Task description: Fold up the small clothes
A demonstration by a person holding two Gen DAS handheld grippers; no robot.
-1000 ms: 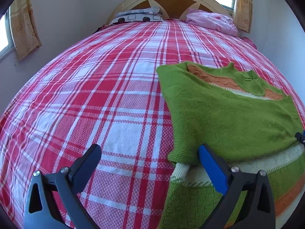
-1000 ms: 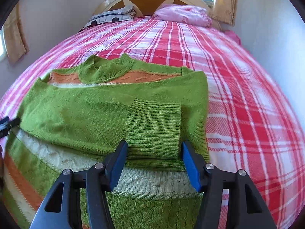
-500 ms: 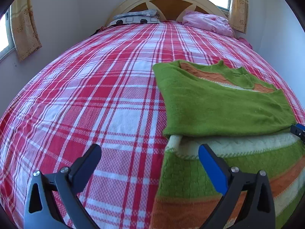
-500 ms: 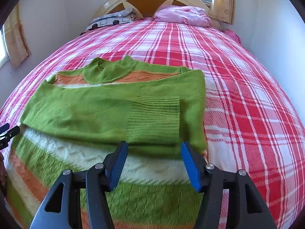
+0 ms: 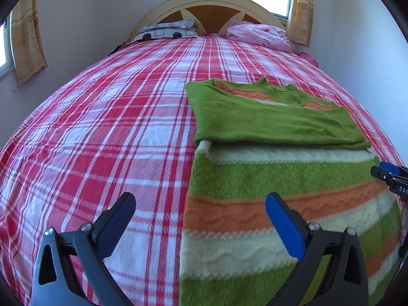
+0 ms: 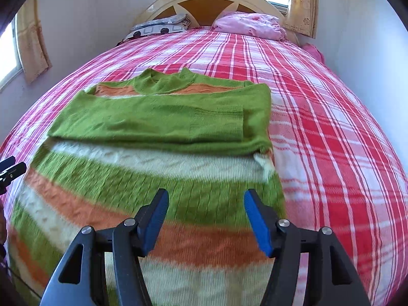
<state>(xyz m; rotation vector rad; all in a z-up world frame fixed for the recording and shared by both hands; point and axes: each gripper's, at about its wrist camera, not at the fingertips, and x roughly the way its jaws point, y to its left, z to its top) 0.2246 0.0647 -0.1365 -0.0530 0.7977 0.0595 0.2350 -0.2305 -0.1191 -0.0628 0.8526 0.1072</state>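
Observation:
A green sweater with orange and cream stripes [image 5: 280, 178] lies flat on the bed, its two green sleeves [image 6: 163, 122] folded across the chest. My left gripper [image 5: 201, 211] is open and empty above the sweater's lower left edge. My right gripper [image 6: 206, 211] is open and empty above the lower right part of the sweater [image 6: 153, 178]. The tip of the right gripper shows at the right edge of the left wrist view [image 5: 390, 176]. The tip of the left gripper shows at the left edge of the right wrist view [image 6: 10, 170].
The bed has a red and white plaid cover [image 5: 114, 127]. A patterned pillow [image 5: 168, 30] and a pink bundle [image 5: 257, 35] lie by the headboard [image 5: 211, 2]. A wall [image 6: 369, 51] runs close along the right side.
Both grippers have drawn back toward the sweater's hem, away from the folded sleeves. More of the striped lower body now shows. Both stay open.

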